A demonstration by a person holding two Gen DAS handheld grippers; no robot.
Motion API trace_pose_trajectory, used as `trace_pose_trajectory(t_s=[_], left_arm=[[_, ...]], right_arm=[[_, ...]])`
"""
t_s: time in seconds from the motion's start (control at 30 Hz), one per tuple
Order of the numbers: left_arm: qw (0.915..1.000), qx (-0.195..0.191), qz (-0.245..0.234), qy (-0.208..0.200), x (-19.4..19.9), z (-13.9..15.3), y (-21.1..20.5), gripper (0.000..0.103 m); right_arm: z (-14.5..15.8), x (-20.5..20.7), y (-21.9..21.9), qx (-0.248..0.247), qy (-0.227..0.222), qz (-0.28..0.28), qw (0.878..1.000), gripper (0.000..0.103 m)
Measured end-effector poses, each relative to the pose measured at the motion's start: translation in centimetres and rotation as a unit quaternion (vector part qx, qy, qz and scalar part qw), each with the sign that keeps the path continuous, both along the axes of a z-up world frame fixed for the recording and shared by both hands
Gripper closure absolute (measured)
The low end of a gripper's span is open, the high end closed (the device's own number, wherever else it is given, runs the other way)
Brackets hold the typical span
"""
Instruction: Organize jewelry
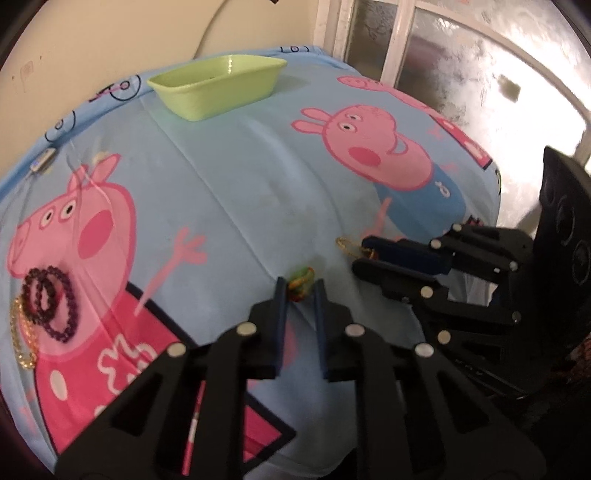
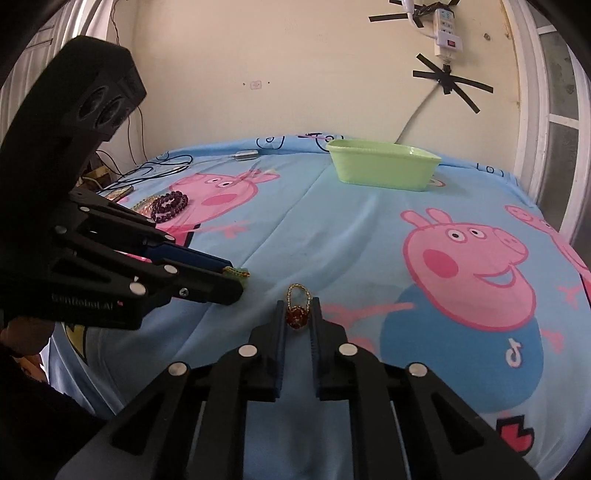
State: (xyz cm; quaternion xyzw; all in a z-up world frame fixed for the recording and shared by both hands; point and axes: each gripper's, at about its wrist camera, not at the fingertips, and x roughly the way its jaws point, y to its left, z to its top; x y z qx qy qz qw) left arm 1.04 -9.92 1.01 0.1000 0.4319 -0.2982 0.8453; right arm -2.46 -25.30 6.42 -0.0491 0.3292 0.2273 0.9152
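Observation:
A green-and-orange beaded piece lies on the blue cartoon bedsheet between the tips of my left gripper, whose jaws stand apart around it; it also shows in the right wrist view. A red-stone gold ring lies between the tips of my right gripper, also open around it; the ring shows in the left wrist view. A green tray stands at the far side, also in the right wrist view. Dark purple bead bracelets and a gold chain lie at the left.
The bed meets a cream wall behind the tray and a frosted window on the right. Cables and a small white device lie at the far left corner. A taped power strip hangs on the wall.

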Motion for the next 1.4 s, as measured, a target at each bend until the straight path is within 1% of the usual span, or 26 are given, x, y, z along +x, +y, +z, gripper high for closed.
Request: trace_pose_trajectory(t_s=[0.1, 0.2, 0.3, 0.5, 0.6, 0.67, 0.8, 0.83, 0.87, 0.9, 0.93, 0.97, 1.0, 1.07, 1.1, 1.13, 1.23, 1.33, 1.4], left_arm=[[0.9998, -0.019, 0.004, -0.004, 1.5, 1.3, 0.3, 0.089], [0.9993, -0.035, 0.013, -0.01, 3.7, 2.7, 0.5, 0.089], [0.9987, -0.039, 0.024, -0.02, 6.2, 4.0, 0.4, 0.089], [0.9958, -0.071, 0.051, -0.027, 13.0, 7.3, -0.1, 0.089], [0.9944, -0.083, 0.061, -0.027, 16.9, 8.6, -1.0, 0.089], [0.9939, -0.086, 0.066, -0.023, 19.0, 8.8, -1.5, 0.089], [0.9938, -0.084, 0.069, -0.02, 21.7, 8.7, -2.0, 0.089], [0.9939, -0.084, 0.07, -0.017, 22.6, 8.4, -2.2, 0.087], [0.9939, -0.078, 0.076, -0.011, 23.3, 8.0, -2.4, 0.073], [0.9931, -0.068, 0.096, -0.001, 24.3, 7.5, -2.5, 0.066], [0.9922, -0.068, 0.105, 0.005, 24.7, 7.2, -2.2, 0.065], [0.9909, -0.076, 0.11, 0.014, 25.0, 7.1, -1.8, 0.065], [0.9887, -0.093, 0.116, 0.018, 25.0, 7.4, -1.2, 0.065], [0.9865, -0.108, 0.122, 0.011, 23.9, 8.0, -0.3, 0.065], [0.9857, -0.111, 0.127, 0.004, 23.0, 8.3, 0.2, 0.065], [0.9853, -0.111, 0.13, -0.001, 22.2, 8.5, 0.4, 0.065], [0.9866, -0.093, 0.132, -0.021, 18.3, 8.0, 0.7, 0.065], [0.9891, -0.062, 0.13, -0.031, 14.1, 6.1, 0.5, 0.065], [0.9903, -0.049, 0.127, -0.028, 11.9, 4.8, 0.2, 0.065]], right_arm=[[1.0, 1.1, 0.0, 0.022, 0.0, 0.007, 1.0, 0.103], [2.8, 3.4, -0.3, 0.044, -0.002, 0.013, 0.999, 0.103], [4.4, 5.9, -0.9, 0.06, -0.006, 0.016, 0.998, 0.103], [6.9, 14.4, -3.2, 0.1, 0.003, -0.007, 0.995, 0.103], [7.5, 18.4, -4.2, 0.118, 0.007, -0.022, 0.993, 0.103], [7.4, 20.7, -4.8, 0.125, 0.014, -0.032, 0.992, 0.103], [6.3, 24.7, -5.5, 0.146, 0.044, -0.047, 0.987, 0.103], [6.0, 25.3, -5.5, 0.148, 0.049, -0.05, 0.986, 0.103], [5.5, 26.1, -5.6, 0.15, 0.057, -0.055, 0.985, 0.103], [5.3, 26.4, -5.6, 0.151, 0.061, -0.061, 0.985, 0.103], [5.2, 26.5, -5.9, 0.156, 0.061, -0.072, 0.983, 0.103], [5.3, 26.2, -6.2, 0.165, 0.058, -0.077, 0.982, 0.102], [5.6, 25.4, -6.5, 0.176, 0.052, -0.077, 0.98, 0.102], [6.1, 23.8, -6.9, 0.18, 0.038, -0.081, 0.98, 0.1], [6.3, 23.1, -7.0, 0.182, 0.034, -0.084, 0.979, 0.099], [6.2, 21.6, -7.2, 0.191, 0.031, -0.087, 0.977, 0.099], [5.2, 18.1, -7.4, 0.21, 0.039, -0.098, 0.972, 0.099], [3.4, 14.6, -7.2, 0.227, 0.06, -0.115, 0.965, 0.099], [2.3, 12.3, -7.0, 0.232, 0.077, -0.126, 0.961, 0.099]])
